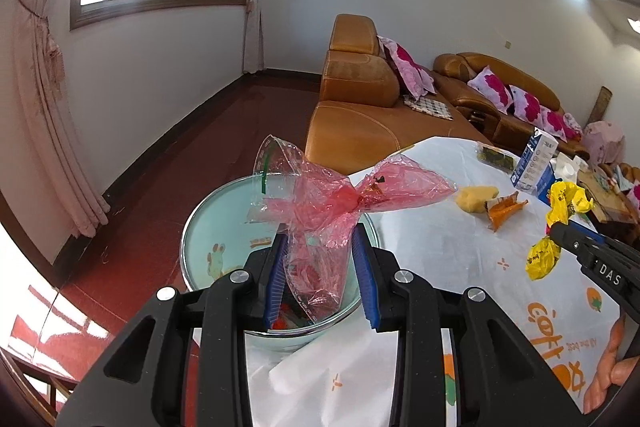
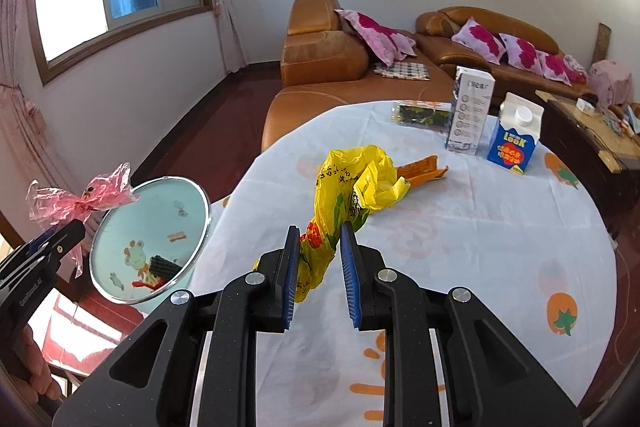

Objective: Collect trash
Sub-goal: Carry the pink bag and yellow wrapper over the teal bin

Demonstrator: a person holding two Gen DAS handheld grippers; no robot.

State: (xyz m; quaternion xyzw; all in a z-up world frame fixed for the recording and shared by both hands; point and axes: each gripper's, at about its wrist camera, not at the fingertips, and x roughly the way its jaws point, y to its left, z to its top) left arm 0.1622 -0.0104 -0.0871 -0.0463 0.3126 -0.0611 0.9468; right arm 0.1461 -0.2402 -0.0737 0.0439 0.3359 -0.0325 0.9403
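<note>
The left gripper (image 1: pixel 320 247) holds one pink plastic bag (image 1: pixel 344 203) between its two blue pads, right above the one pale green bin (image 1: pixel 200 227) beside the table (image 2: pixel 480 227). The right gripper (image 2: pixel 320 239) is closed on one yellow bag (image 2: pixel 352 183), above the white tablecloth. On the table I count one orange wrapper (image 2: pixel 424 169), two cartons (image 2: pixel 514 141) and one dark packet (image 2: pixel 420 115).
</note>
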